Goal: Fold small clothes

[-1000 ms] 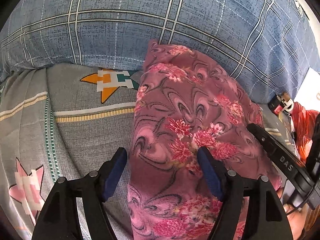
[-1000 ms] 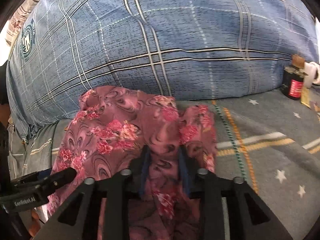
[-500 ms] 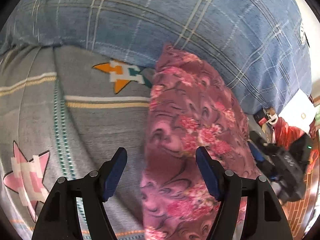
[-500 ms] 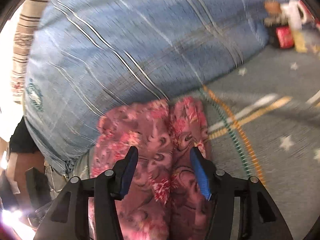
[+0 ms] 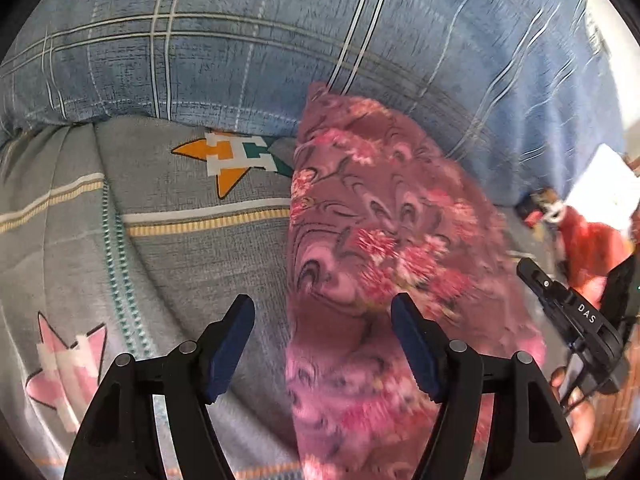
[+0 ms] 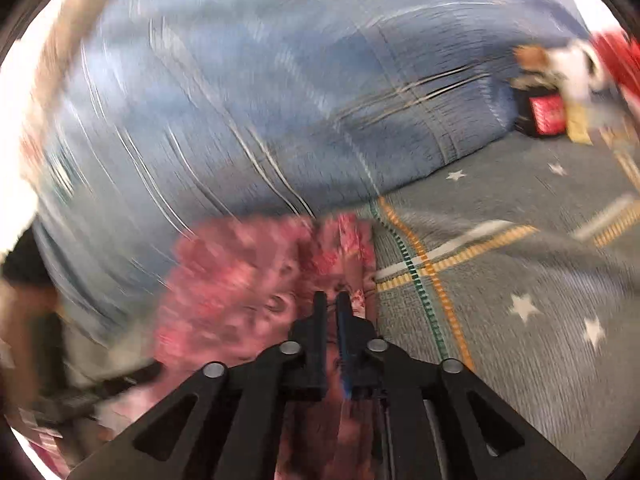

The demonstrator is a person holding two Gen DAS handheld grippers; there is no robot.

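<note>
Garment [image 5: 384, 248], pink floral, lies as a long strip on grey bedsheet [image 5: 192, 264], far end against blue plaid pillow [image 5: 248, 52]. Right gripper [image 6: 330, 312] is clamped on its near edge, prob. to pull a fold over. Left gripper [image 5: 322, 344] spread wide, holding nothing. Only right view shows that pinch; left view shows full strip.

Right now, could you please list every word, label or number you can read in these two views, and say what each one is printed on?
"DAS": white letters on the black body of the right tool, seen in the left wrist view.
Red label on the dark bottle beside the blue plaid pillow: too blurred to read.
Nothing else legible; the floral garment and the grey bedsheet carry only patterns.
</note>
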